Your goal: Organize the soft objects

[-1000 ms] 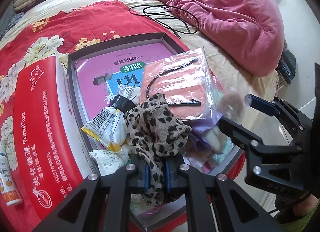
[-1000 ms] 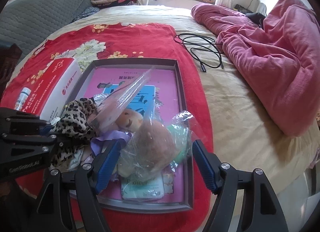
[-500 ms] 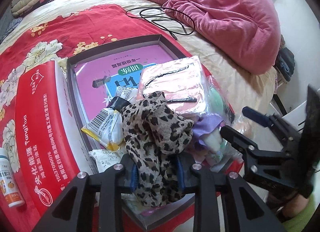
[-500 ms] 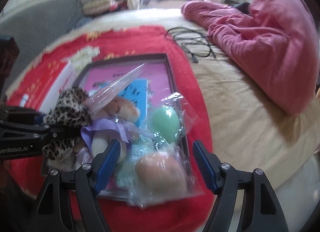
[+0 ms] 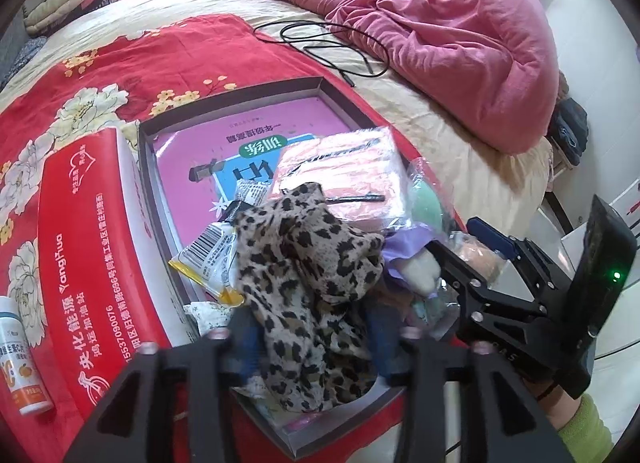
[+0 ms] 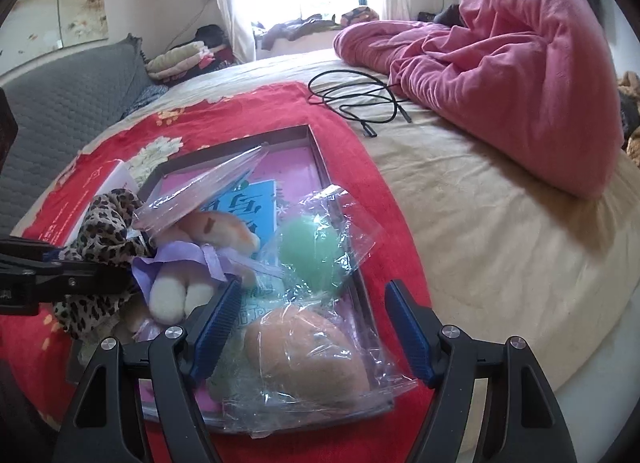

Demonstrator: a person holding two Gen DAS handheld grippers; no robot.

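A shallow grey box [image 5: 144,135] with a pink book inside lies on the red floral blanket. A leopard-print cloth [image 5: 304,275] lies in it between the open fingers of my left gripper [image 5: 308,347]. Beside it are a bagged pink item [image 5: 340,175], a plush toy in purple [image 6: 188,263], and a clear bag with a green ball [image 6: 312,251] and a tan one [image 6: 304,355]. My right gripper [image 6: 312,327] is open over the tan ball, fingers apart on either side; it also shows in the left wrist view [image 5: 476,259].
A red carton [image 5: 88,255] lies left of the box, a small white bottle [image 5: 20,359] beyond it. A black cable [image 6: 356,99] and a pink duvet [image 6: 520,71] lie on the beige bed. The bed edge is to the right.
My left gripper has opened off the leopard cloth, which now lies in the box. My right gripper let the clear bag of balls down and drew back; the bag rests on the box.
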